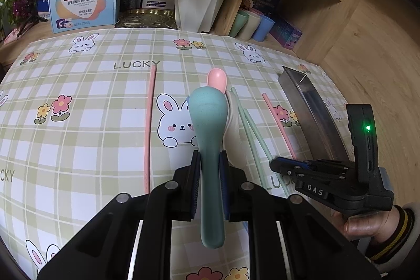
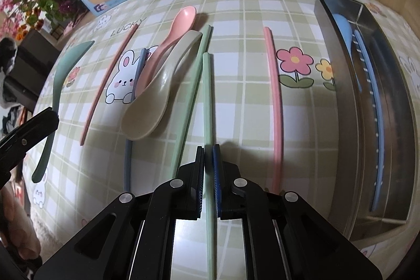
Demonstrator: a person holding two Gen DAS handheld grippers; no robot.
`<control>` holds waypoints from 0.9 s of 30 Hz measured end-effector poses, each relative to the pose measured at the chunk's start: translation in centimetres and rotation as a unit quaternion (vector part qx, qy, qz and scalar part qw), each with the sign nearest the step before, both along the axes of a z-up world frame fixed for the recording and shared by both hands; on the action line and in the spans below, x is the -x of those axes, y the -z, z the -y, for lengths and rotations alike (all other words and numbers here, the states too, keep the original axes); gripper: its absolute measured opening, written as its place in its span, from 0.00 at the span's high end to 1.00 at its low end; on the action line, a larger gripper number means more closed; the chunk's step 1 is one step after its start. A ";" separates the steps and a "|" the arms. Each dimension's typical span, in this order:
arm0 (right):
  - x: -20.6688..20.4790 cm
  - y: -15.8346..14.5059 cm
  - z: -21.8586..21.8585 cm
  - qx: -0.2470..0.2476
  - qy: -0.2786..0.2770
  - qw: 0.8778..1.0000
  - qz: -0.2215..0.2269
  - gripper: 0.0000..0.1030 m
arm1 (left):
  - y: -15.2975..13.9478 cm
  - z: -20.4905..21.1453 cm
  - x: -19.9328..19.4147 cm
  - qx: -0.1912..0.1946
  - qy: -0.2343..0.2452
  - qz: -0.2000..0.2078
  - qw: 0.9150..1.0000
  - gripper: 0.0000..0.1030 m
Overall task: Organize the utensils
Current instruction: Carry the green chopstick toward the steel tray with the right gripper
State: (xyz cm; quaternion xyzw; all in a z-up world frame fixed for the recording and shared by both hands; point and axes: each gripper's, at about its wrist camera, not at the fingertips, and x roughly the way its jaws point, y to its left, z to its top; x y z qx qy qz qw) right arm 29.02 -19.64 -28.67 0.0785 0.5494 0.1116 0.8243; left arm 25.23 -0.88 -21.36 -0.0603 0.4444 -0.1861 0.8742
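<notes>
Now both are loaded: left gripper (image 1: 210,162) fingers clench the teal spoon (image 1: 208,117), right gripper (image 2: 208,156) fingers clamp a green chopstick (image 2: 207,96); next, probably, carry each into the steel tray (image 2: 341,96).

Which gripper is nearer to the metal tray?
Right. The right gripper, shut on a green chopstick, is beside the metal tray; the left gripper is farther, across the utensils.

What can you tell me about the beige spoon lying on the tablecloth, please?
The beige spoon is a deep-bowled soup spoon, seemingly matte, speckled plastic. It lies on the checked tablecloth, bowl facing up and nearest the right wrist camera, handle pointing away. The pink spoon rests its handle inside the bowl, and a blue chopstick passes beneath. A green chopstick lies alongside. No gripper holds it.
</notes>
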 end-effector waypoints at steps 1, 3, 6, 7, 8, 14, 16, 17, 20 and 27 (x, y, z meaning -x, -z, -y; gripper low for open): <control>0.0 0.0 0.0 0.004 -0.003 1.000 0.001 0.93 | 0.1 -0.1 0.0 0.001 -0.001 -0.001 1.000 0.86; -0.3 0.0 -0.3 0.016 -0.014 1.000 0.005 0.93 | 0.1 -0.2 0.0 0.004 -0.003 -0.003 1.000 0.86; -0.3 0.0 -0.4 0.023 -0.016 1.000 0.009 0.93 | 0.1 -0.2 0.1 0.007 -0.004 -0.004 1.000 0.86; -0.2 -0.1 -0.5 0.026 -0.015 0.999 0.011 0.93 | 0.1 -0.2 0.1 0.008 -0.004 -0.003 1.000 0.86; -0.1 -0.1 -0.5 0.031 -0.016 0.999 0.013 0.93 | 0.1 -0.2 0.2 0.008 -0.004 -0.003 1.000 0.86; 0.1 -0.1 -0.6 0.041 -0.023 0.999 0.017 0.93 | 0.1 -0.2 0.3 0.014 -0.003 -0.003 1.000 0.86; 0.0 -0.1 0.0 0.015 -0.018 1.000 0.014 0.94 | -0.1 -0.3 0.4 0.016 -0.003 -0.001 1.000 0.86; 0.1 -0.2 0.5 -0.006 -0.012 1.000 0.014 0.94 | -0.2 -0.4 0.5 0.016 -0.004 0.001 1.000 0.86; 0.6 -1.2 1.3 -0.020 0.002 0.999 0.034 0.94 | -0.5 -0.6 0.5 0.020 -0.009 0.006 1.000 0.86; 1.6 -3.1 2.2 -0.046 0.018 0.997 0.057 0.94 | -0.8 -0.1 0.7 0.018 -0.006 0.009 1.000 0.86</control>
